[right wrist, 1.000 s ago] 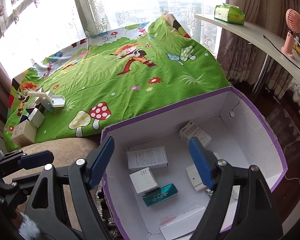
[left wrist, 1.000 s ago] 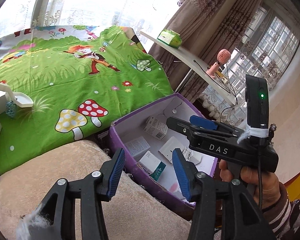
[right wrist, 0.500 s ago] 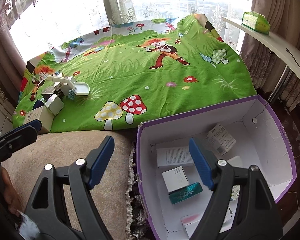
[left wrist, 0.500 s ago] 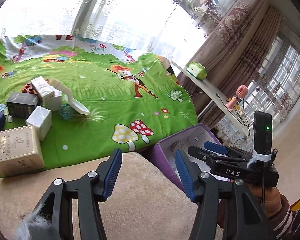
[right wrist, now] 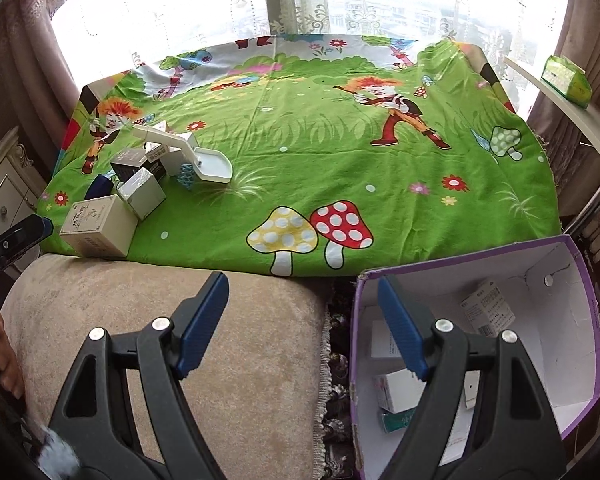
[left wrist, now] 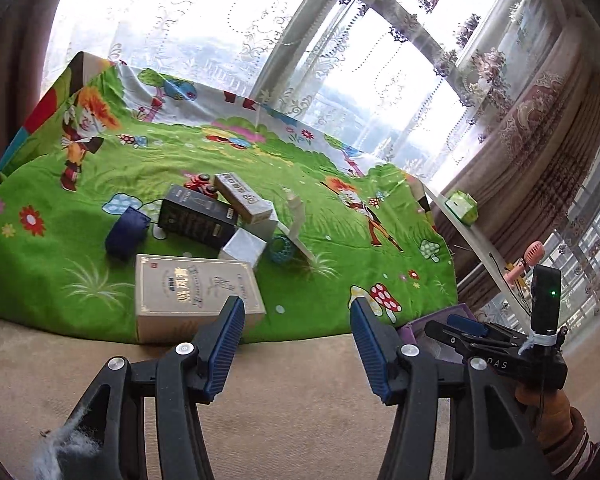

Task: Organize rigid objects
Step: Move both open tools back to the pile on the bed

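A cluster of rigid cardboard boxes sits at centre left of the left wrist view on a glossy green cartoon sheet (left wrist: 340,264): a flat beige box (left wrist: 192,300) with gold lettering nearest, a silvery cube (left wrist: 242,248) behind it, a long black carton (left wrist: 194,218), a grey carton (left wrist: 242,198) leaning across the pile, and a soft-edged navy case (left wrist: 125,233). A white plastic scoop (right wrist: 204,160) lies beside them, its tray resting on the sheet. Below, a plush tan cushion (right wrist: 236,340) fills the foreground. At lower right of the right wrist view, an open purple box (right wrist: 580,280) with white walls holds several small printed cartons. The left gripper (left wrist: 296,344) tilts down toward the beige box, its ribbed blue pads apart with nothing between them, the jaws having just opened a little. The right gripper (right wrist: 304,328) angles steeply down over the cushion's edge and the purple box, jaws wide and empty.
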The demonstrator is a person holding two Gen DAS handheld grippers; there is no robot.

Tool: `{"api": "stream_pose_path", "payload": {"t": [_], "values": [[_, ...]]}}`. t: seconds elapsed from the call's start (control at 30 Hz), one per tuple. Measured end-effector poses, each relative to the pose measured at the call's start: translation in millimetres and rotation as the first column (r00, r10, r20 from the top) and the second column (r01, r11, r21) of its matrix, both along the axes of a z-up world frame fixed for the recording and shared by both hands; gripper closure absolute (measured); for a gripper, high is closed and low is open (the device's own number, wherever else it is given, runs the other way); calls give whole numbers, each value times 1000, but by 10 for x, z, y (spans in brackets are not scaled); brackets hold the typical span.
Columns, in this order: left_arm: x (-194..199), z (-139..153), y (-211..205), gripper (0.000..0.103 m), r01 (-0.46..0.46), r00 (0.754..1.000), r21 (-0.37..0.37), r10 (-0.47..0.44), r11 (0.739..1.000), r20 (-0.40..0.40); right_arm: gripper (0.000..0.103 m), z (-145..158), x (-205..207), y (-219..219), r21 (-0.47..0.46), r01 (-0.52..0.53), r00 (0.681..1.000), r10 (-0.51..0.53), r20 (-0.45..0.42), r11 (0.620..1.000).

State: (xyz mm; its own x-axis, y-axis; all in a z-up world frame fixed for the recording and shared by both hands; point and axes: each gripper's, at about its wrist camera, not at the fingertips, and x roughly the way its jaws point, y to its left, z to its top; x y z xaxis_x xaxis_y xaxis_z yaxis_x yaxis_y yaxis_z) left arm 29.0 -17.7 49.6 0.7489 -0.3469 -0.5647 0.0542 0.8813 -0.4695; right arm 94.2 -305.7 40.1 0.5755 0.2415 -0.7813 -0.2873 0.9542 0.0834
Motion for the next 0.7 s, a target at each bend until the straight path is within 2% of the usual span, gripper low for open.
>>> {"api": "stream_pose_path", "payload": {"t": [0.2,0.37,0.57,0.7], "values": [[56,-30,274,47,-70,997,23,71,997,-21,23,-27,154,251,-1,-49,999,49,5,999],[196,-44,502,47,-119,991,75,123,990,-54,23,-64,307,487,-5,-88,996,88,11,996],[467,-156,776,47,-169,974,119,184,979,-132,23,-62,517,767,-12,-139,990,139,36,990],[652,-248,858,47,-162,966,153,188,975,-177,23,-61,652,922,-6,-166,985,166,47,986]]}}
